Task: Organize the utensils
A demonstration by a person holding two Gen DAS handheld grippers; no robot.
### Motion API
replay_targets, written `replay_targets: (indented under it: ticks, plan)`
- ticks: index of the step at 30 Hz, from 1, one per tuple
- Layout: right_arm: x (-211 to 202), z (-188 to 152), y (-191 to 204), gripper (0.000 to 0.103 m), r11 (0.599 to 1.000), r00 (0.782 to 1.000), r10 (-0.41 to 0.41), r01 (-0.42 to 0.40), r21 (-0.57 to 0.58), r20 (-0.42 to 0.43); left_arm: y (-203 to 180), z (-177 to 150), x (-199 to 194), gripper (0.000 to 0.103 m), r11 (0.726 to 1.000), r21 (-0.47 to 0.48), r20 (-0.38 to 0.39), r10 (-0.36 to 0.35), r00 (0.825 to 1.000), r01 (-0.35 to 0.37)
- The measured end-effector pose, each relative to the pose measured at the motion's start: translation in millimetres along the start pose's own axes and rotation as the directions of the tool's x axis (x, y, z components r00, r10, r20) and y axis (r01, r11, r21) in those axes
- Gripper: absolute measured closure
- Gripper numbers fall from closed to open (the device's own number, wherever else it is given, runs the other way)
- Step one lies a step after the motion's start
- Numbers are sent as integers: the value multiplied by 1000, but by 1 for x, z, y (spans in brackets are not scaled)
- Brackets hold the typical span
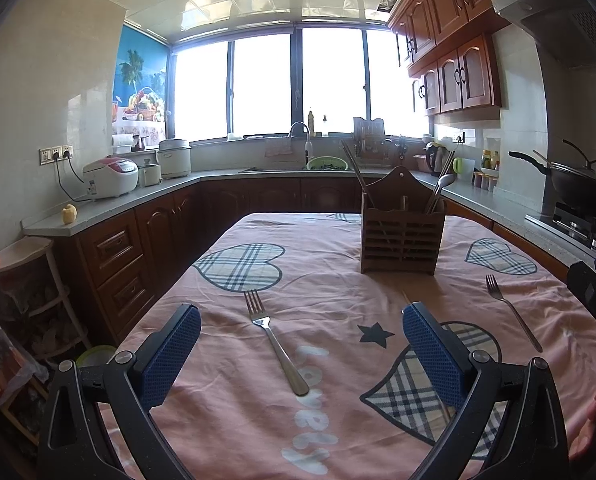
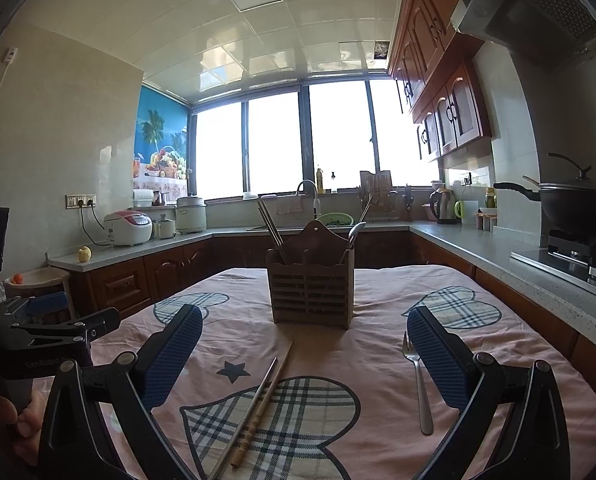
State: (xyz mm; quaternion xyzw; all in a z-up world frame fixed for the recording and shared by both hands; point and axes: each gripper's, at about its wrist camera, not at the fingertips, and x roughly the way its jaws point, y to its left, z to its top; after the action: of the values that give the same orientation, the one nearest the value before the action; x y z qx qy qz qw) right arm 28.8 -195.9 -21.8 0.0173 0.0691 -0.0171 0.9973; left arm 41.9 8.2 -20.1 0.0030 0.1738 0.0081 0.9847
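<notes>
A brown slatted wooden utensil holder (image 1: 402, 236) (image 2: 311, 282) stands on the pink tablecloth, with chopsticks and a spoon (image 1: 444, 184) sticking out of it. My left gripper (image 1: 302, 350) is open above the table, and a steel fork (image 1: 274, 340) lies on the cloth between its fingers. A second fork (image 1: 512, 310) (image 2: 420, 384) lies further right, just inside my right gripper's right finger. My right gripper (image 2: 304, 354) is open too. A pair of chopsticks (image 2: 258, 404), one metal and one wooden, lies between its fingers.
The table (image 1: 326, 276) is ringed by grey kitchen counters (image 1: 110, 208) with dark wood cabinets. A rice cooker (image 1: 112, 176), a sink, a kettle and a wok (image 2: 578, 204) on the stove stand on them. A hand holds the left gripper (image 2: 50, 336) at the left edge.
</notes>
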Motion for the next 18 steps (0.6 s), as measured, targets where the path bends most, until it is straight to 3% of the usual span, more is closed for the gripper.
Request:
replay_targets:
  ticks: [18]
  plan:
    - [0, 0, -1, 0, 1000, 1000, 2, -2, 2, -1, -5, -1, 2, 1, 1000, 8, -2, -3, 1000, 3]
